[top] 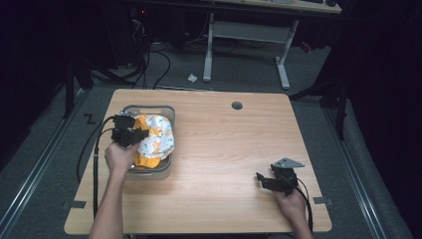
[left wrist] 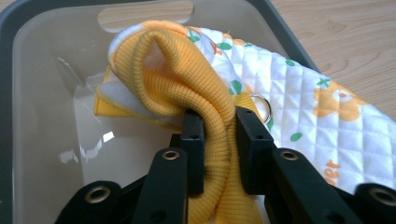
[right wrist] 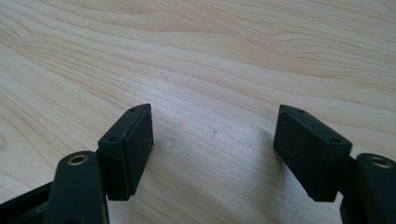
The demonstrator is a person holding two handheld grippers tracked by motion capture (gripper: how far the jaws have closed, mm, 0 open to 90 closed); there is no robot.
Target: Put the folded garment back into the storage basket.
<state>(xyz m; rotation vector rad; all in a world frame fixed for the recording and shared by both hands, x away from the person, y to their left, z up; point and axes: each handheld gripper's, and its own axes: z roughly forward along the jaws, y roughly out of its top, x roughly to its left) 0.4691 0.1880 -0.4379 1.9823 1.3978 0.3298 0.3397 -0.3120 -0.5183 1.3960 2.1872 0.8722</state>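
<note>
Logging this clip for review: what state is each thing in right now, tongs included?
Left tongs: shut on the garment's orange ribbed cuff.
Right tongs: open, nothing between the jaws, over bare table.
Baby garment: bunched up, mostly inside the bin, part draped over its rim.
Grey bin: upright on the table, holding the garment.
Table: bears the bin.
</note>
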